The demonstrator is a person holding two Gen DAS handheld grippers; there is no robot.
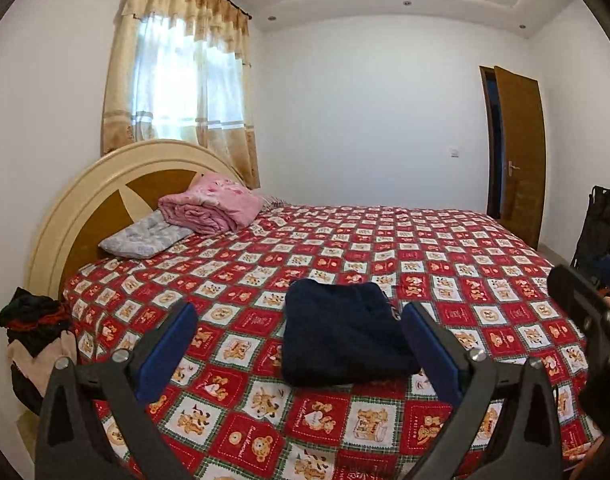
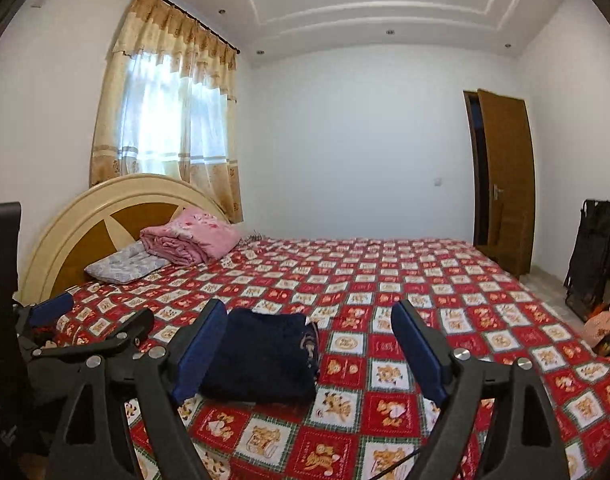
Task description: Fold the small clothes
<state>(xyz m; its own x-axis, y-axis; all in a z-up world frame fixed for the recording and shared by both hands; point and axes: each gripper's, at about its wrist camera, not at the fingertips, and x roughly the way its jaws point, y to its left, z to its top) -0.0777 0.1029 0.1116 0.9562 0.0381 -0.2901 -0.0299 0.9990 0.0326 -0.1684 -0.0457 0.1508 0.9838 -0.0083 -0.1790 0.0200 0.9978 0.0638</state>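
Here the folded garment [image 1: 345, 332] lies on the bed [image 1: 445, 264], ahead of both grippers; left gripper [image 1: 301, 344] and right gripper [image 2: 309, 344] stand apart, empty, the left more squarely facing it.

You have lots of open bed cover [image 1: 445, 264] past the folded dark blue cloth [image 1: 341, 332]. A pink blanket [image 1: 213, 204] and a pillow [image 1: 145, 236] block the headboard end.

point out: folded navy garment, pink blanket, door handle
folded navy garment [image 1: 345, 332]: left wrist view, middle of its top face.
pink blanket [image 1: 213, 204]: left wrist view, middle of the bundle.
door handle [image 2: 498, 191]: right wrist view, on the lever.
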